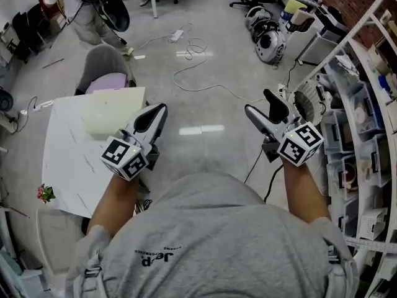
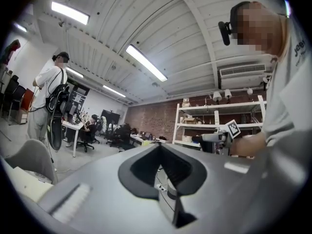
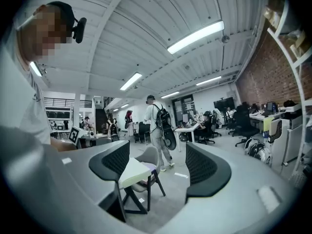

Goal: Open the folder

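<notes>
The folder (image 1: 115,110) is a pale cream flat rectangle lying shut on the far part of a white table (image 1: 71,160) at my left. My left gripper (image 1: 162,108) is held level just right of the folder, over the table's right edge and apart from it. Its jaws are shut with nothing between them. My right gripper (image 1: 258,102) hovers over the bare floor well to the right, open and holding nothing. In the right gripper view the table top (image 3: 132,172) and a chair show between the open right gripper (image 3: 158,165) jaws. The left gripper (image 2: 161,155) looks out across the room.
A grey chair (image 1: 105,64) with a purple cushion stands behind the table. White shelving (image 1: 363,160) with bins runs along the right. Cables (image 1: 192,67) lie on the floor ahead. A person with a backpack (image 3: 157,123) stands further off. A small flower sprig (image 1: 44,194) sits at the table's left.
</notes>
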`<state>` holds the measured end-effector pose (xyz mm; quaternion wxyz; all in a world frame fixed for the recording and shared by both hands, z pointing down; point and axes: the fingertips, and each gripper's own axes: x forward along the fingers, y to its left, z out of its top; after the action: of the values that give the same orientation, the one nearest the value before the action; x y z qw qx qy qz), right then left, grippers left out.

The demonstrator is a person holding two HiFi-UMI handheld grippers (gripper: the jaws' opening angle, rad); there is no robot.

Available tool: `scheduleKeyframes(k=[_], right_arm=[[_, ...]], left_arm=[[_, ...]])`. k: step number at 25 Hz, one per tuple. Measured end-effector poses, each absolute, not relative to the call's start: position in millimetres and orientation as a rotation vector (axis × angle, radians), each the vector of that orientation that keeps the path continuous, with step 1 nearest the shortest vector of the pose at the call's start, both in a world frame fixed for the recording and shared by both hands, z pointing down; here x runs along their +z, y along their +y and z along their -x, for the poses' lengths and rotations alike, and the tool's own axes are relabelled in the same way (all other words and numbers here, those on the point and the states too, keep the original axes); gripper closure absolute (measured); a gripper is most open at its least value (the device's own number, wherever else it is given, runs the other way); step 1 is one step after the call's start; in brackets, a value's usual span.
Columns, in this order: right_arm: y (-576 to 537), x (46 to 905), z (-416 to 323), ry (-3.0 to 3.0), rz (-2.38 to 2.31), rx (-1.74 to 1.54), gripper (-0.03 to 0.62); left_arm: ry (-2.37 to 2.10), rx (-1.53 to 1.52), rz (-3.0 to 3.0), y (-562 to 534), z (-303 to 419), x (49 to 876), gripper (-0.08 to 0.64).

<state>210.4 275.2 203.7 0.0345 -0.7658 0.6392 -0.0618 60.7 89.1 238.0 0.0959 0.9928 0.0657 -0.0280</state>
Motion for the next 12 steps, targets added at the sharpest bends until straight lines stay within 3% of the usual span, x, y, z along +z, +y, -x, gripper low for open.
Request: scheduleKeyframes(k=[12], right_arm=[[174.2,216.7,-275.1,2.005,2.321,-0.256,0.253]], left_arm=[[0.142,-0.066,-2.932,-3.0,-119.3,245.1,0.503]])
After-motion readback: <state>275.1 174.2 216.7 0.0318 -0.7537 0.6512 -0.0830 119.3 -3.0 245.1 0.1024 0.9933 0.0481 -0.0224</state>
